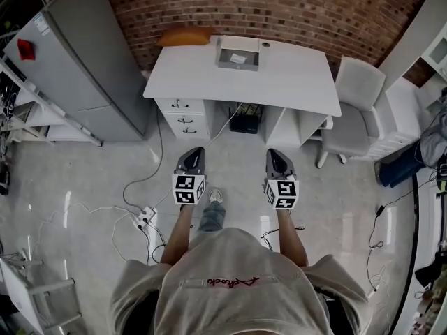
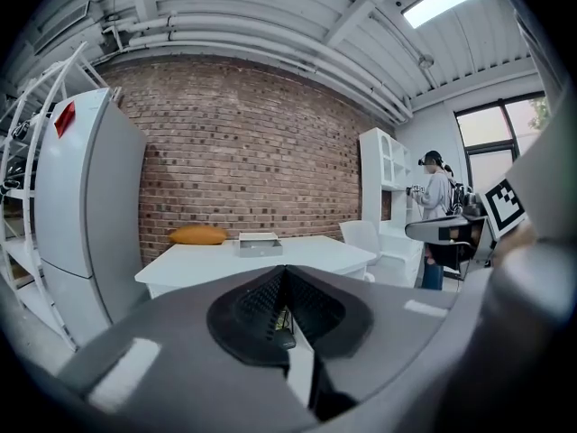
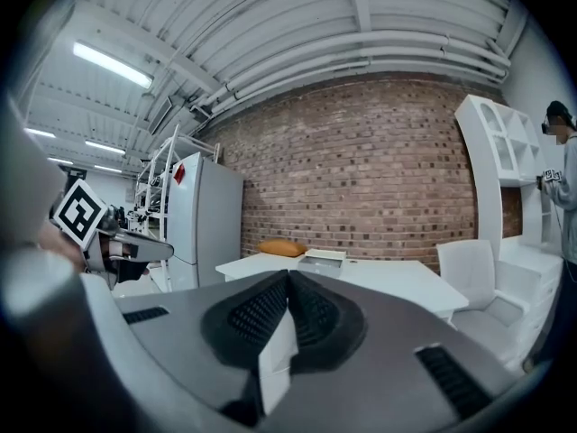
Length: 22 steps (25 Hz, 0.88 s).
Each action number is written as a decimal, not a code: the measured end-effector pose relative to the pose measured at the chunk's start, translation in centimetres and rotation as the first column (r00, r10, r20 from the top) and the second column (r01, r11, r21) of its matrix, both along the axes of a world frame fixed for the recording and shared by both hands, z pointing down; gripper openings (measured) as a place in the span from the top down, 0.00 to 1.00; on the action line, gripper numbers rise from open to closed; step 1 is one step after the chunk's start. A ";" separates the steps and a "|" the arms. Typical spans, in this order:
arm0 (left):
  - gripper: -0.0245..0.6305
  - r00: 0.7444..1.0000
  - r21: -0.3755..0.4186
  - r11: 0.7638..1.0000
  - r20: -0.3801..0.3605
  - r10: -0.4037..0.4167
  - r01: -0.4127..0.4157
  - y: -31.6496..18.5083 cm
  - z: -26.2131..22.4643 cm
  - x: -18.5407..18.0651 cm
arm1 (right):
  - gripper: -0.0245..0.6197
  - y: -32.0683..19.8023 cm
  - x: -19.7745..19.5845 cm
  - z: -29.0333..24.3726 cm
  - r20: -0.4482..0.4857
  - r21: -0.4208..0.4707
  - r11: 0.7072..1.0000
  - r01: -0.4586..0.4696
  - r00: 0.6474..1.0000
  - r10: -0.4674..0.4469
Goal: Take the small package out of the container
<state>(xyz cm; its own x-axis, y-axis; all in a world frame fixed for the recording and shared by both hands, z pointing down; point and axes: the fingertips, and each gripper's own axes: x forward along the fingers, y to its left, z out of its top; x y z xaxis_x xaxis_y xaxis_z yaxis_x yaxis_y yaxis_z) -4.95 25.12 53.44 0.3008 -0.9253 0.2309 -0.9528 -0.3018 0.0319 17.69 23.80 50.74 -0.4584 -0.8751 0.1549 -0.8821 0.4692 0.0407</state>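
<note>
A smooth white rectangular desk (image 1: pixel 293 82) stands against a rough red brick wall (image 1: pixel 293 9). At its far edge sits one shallow grey square container (image 1: pixel 237 64) with low straight walls. One small package (image 1: pixel 238 58), pale and flat, lies inside it. One rounded orange cushion (image 1: pixel 185 37) rests at the desk's far left corner, well apart from the container. Three drawers (image 1: pixel 183 119) with dark curved handles are stacked under the desk's left end, and one black box (image 1: pixel 244 121) sits on the floor in the knee space. One pale padded chair (image 1: pixel 353 110) stands beside the desk's right end, and one tall matte grey cabinet (image 1: pixel 84 68) at its left. The pale floor (image 1: pixel 335 208) is glossy, with thin cables and one white power strip (image 1: pixel 144 218) lying on it, and open floor separates the person from the desk. The left gripper (image 1: pixel 195 152) and right gripper (image 1: pixel 274 153) are held side by side, well short of the desk. Each pair of ribbed dark fingers (image 2: pixel 261 305) (image 3: pixel 257 314) is pressed together at the tips with nothing between.
</note>
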 end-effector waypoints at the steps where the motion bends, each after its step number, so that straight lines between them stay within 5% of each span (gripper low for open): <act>1: 0.95 1.000 0.001 1.000 -0.001 0.002 -0.002 -1.0 -0.1 -0.2 | 0.95 -1.0 -0.3 -0.1 -0.002 0.002 1.000 -0.001 1.000 0.001; 22: 0.95 0.998 0.034 0.998 -0.011 0.061 -0.061 -18.6 -2.8 -6.2 | 0.95 -17.9 -8.4 -3.3 -0.038 0.043 0.999 -0.014 0.999 0.016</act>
